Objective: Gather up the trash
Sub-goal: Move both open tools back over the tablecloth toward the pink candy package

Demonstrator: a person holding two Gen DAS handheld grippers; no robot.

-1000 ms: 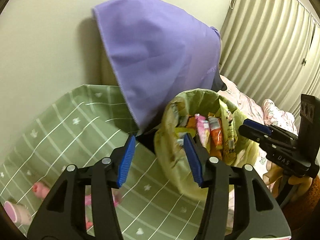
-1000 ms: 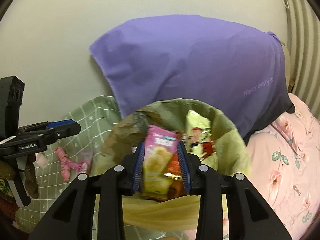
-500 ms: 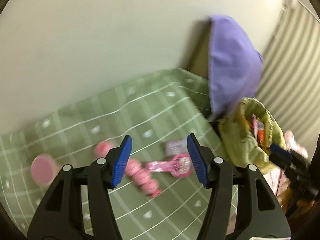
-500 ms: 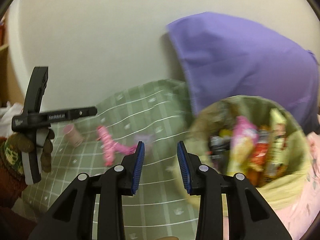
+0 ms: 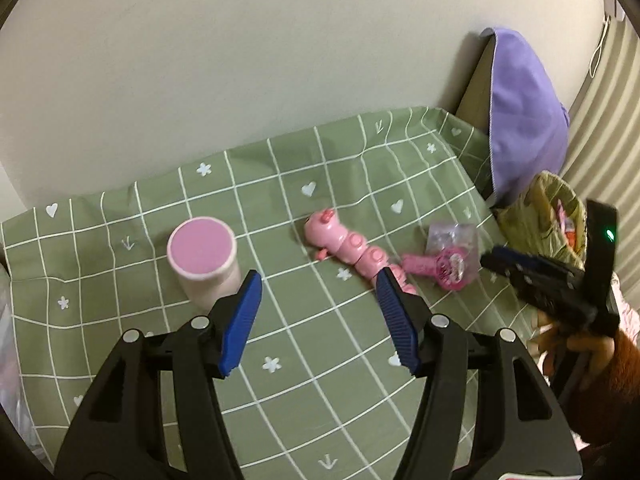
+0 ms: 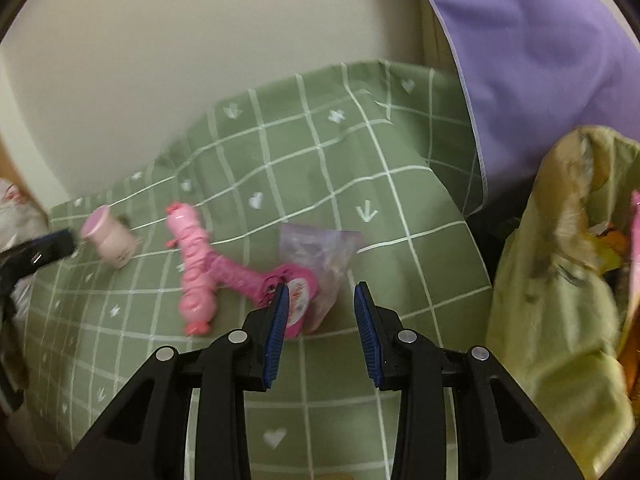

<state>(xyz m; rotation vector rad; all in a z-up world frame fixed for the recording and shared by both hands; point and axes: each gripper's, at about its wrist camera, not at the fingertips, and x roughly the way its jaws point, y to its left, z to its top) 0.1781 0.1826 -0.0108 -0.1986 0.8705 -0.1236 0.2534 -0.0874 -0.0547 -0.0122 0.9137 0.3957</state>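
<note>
Jaws empty, swung from trash bag (image 6: 560, 280) to tablecloth (image 5: 320, 380)

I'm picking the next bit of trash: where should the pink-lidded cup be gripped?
Grip the cup across its round side wall, below the pink lid, coming from the front with the open left hand-held gripper. It stands upright on the green cloth, apart from the pink toy.

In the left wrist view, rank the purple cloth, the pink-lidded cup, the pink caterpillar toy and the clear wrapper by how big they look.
1. purple cloth
2. pink-lidded cup and pink caterpillar toy: about alike, and the cup sits nearer the camera, so no firm order.
3. clear wrapper, smallest.
</note>
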